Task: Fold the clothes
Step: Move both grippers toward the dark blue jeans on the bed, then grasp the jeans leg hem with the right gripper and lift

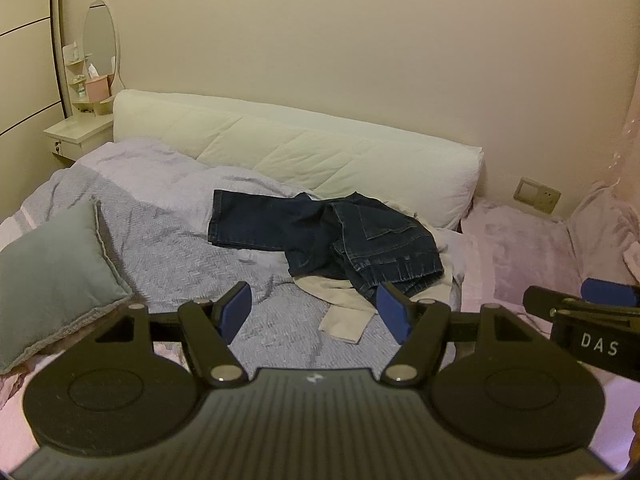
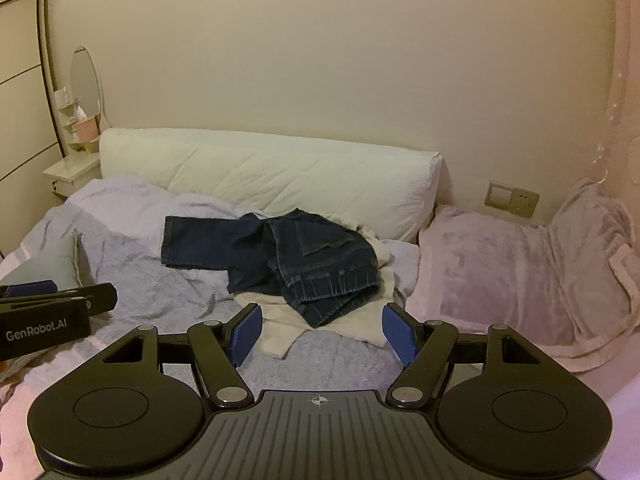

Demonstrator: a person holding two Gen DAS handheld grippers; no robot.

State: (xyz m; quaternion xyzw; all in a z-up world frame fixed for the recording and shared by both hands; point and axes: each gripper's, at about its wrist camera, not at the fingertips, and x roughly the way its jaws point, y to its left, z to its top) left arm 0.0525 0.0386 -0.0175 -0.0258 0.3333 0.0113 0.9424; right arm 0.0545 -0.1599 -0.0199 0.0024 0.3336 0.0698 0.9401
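Observation:
Crumpled dark blue jeans [image 1: 320,232] [image 2: 280,256] lie on the bed over a cream garment [image 1: 344,312] [image 2: 320,320]. My left gripper [image 1: 316,312] hangs open above the bedspread, short of the pile, with nothing between its blue pads. My right gripper [image 2: 322,330] is open too, its fingers framing the near edge of the cream garment from above, apart from it. Each gripper shows at the edge of the other's view, the right gripper [image 1: 592,304] and the left gripper [image 2: 48,300].
The bed has a lilac-grey bedspread [image 1: 180,248], a white padded headboard [image 1: 300,152] and a grey-green cushion [image 1: 52,276] at left. A pink fleece blanket [image 2: 520,280] covers the right side. A bedside shelf with a mirror [image 1: 100,40] stands far left; a wall socket [image 2: 512,198] is at right.

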